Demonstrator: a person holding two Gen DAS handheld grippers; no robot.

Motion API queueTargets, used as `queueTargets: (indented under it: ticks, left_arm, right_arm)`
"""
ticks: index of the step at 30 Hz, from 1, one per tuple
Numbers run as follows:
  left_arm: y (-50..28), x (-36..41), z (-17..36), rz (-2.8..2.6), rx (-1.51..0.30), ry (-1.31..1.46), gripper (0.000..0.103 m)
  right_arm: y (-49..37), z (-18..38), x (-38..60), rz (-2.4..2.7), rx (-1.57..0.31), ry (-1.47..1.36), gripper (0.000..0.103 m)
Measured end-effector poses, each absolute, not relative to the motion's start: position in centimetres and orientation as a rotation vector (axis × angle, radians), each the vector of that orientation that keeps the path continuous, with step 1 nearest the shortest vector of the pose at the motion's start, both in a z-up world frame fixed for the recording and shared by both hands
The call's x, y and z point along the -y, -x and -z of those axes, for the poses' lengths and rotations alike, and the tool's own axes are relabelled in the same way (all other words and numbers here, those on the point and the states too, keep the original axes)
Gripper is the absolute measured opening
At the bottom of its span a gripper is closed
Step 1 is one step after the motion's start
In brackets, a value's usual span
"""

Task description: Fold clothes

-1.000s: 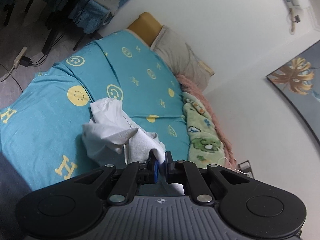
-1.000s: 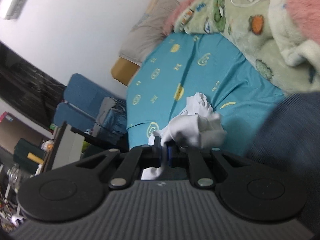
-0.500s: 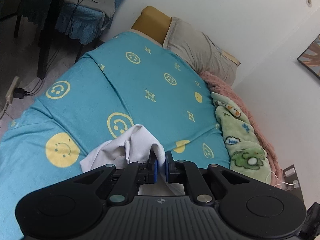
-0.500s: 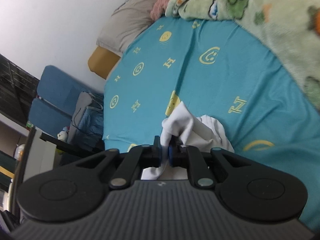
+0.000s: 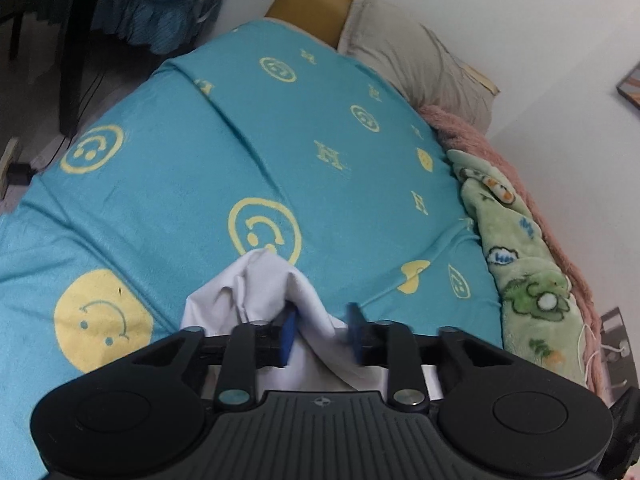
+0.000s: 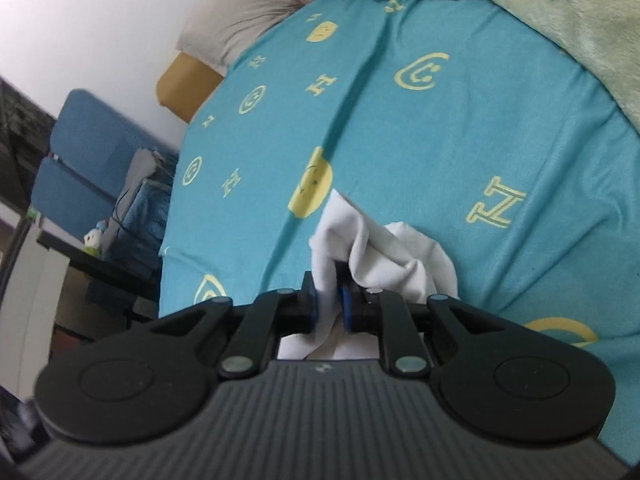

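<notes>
A white garment lies bunched on the teal bed sheet with yellow smileys. My left gripper is open, its blue pads apart, with a fold of the white cloth lying loosely between them. In the right wrist view the same white garment is crumpled just ahead of my right gripper. The right gripper's pads stand slightly apart with a strip of the cloth between them.
A beige pillow lies at the head of the bed. A green cartoon blanket and a pink one lie along the wall side. A blue chair and a dark desk stand beside the bed.
My left gripper has opened and released its pinch on the white cloth. My right gripper's pads have parted slightly. Both grippers have lowered toward the bed, with the garment settling on the sheet.
</notes>
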State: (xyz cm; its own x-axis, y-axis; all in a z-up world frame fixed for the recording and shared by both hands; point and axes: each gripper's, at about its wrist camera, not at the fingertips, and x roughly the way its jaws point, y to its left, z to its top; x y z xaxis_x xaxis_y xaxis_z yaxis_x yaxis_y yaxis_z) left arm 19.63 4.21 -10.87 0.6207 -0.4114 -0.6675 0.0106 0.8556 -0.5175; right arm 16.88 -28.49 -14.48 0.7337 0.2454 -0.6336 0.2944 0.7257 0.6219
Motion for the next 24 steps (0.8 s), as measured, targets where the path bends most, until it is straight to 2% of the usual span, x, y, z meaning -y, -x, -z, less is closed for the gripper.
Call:
queueTargets:
  ticks: [1, 2, 3, 5, 10, 13, 14, 24]
  left_arm:
    - [-19.4, -4.2, 10.6, 0.259, -0.86, 0.486, 0.057]
    - [-19.2, -4.2, 10.2, 0.266, -0.843, 0.468, 0.065]
    - [-18.9, -4.2, 9.9, 0.274, -0.829, 0.446, 0.075]
    - [-18.3, -4.0, 9.2, 0.283, -0.804, 0.398, 0.083]
    - [-17.1, -2.5, 8.9, 0.277, -0.781, 0.228, 0.084]
    - [-17.1, -1.3, 9.9, 0.27, -0.8, 0.15, 0.084]
    - [-17.1, -1.0, 10.3, 0.268, -0.808, 0.123, 0.084]
    - [-17.9, -0.2, 14.0, 0.256, -0.885, 0.076, 0.084]
  right_arm:
    - [-16.8, 14.3, 28.3, 0.013, -0.752, -0.776, 0.049]
    - [-16.7, 14.1, 28.1, -0.015, -0.735, -0.784, 0.064]
    - [-16.5, 13.9, 27.8, -0.04, -0.718, -0.788, 0.085]
    - [-15.9, 13.2, 26.9, -0.061, -0.682, -0.75, 0.086]
    - [-14.5, 11.9, 25.0, -0.093, -0.662, -0.55, 0.084]
    - [-14.9, 12.7, 24.4, -0.038, -0.731, -0.425, 0.07]
    - [-15.1, 13.2, 24.3, -0.019, -0.761, -0.397, 0.068]
    - [-16.7, 14.7, 22.7, -0.005, -0.768, -0.243, 0.068]
